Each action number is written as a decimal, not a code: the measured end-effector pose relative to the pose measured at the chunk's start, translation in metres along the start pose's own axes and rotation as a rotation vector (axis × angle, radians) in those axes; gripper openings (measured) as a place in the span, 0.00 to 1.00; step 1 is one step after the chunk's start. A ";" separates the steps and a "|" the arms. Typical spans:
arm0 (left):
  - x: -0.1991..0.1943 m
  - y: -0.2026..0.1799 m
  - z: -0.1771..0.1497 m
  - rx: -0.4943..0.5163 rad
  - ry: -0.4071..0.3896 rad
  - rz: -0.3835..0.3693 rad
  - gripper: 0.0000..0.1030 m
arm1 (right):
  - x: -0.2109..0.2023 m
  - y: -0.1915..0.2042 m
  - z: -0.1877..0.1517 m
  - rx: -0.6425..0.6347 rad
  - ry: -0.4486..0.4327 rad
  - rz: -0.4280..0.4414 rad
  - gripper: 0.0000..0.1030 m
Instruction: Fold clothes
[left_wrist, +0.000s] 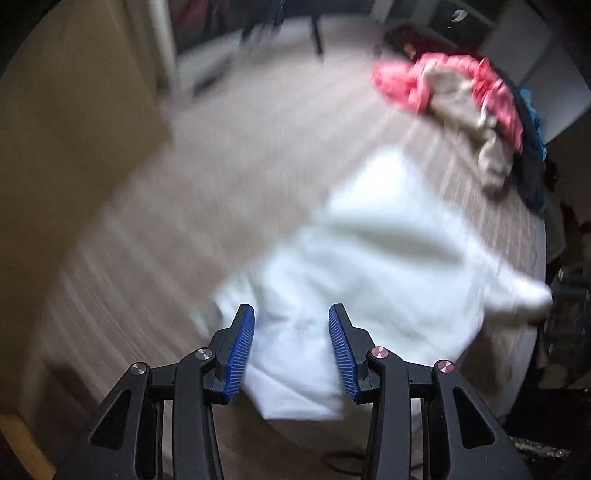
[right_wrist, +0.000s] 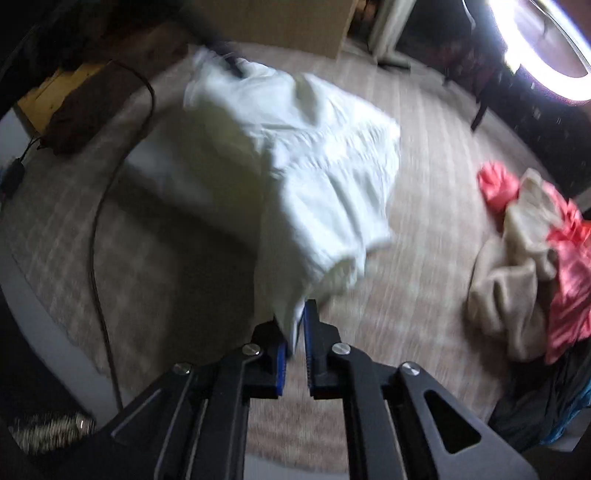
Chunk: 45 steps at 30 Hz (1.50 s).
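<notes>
The white garment (right_wrist: 314, 155) lies half lifted over the striped beige cover (right_wrist: 417, 295) of the bed, bunched and creased. One edge of it is drawn up into a narrow fold that runs into the right gripper (right_wrist: 295, 332). The blue pads of that gripper stand close together with only a thin slit between them, and the white cloth is pinched in that slit.

In the left wrist view the same white garment (left_wrist: 369, 266) spreads out beyond the left gripper (left_wrist: 291, 343), whose blue-padded fingers (left_wrist: 242, 354) stand partly apart. White cloth shows in the gap between them, but the pads do not press on it; whether the cloth lies below the fingers or between them cannot be told through the blur.

Well apart from the white garment, near the edge of the bed, lies a heap of other clothes: a pink garment (right_wrist: 569, 258), a beige garment (right_wrist: 517, 266) draped over it, and dark and blue cloth (left_wrist: 535, 147) behind.

On the other side of the white garment, a dark cable (right_wrist: 99, 221) curves across the cover.
</notes>
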<state>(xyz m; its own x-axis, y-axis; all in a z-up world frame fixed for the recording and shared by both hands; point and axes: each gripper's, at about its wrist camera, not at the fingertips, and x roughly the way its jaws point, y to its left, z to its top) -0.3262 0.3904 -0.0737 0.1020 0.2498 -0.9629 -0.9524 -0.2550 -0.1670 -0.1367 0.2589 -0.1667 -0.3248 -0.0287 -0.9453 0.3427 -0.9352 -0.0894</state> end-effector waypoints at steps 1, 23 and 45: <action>0.000 0.001 -0.011 -0.009 -0.002 -0.010 0.38 | -0.005 -0.007 -0.004 0.019 0.011 0.032 0.14; -0.008 0.083 0.000 -0.370 -0.164 -0.164 0.13 | 0.105 -0.158 0.151 0.586 -0.041 0.421 0.23; -0.052 -0.004 -0.011 -0.198 -0.312 -0.108 0.17 | 0.007 -0.084 0.129 0.229 -0.232 0.164 0.15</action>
<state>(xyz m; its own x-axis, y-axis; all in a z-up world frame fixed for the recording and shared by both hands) -0.3247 0.3682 -0.0249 0.0771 0.5498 -0.8317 -0.8640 -0.3795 -0.3310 -0.2817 0.2912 -0.1250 -0.4825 -0.2395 -0.8425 0.2088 -0.9656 0.1549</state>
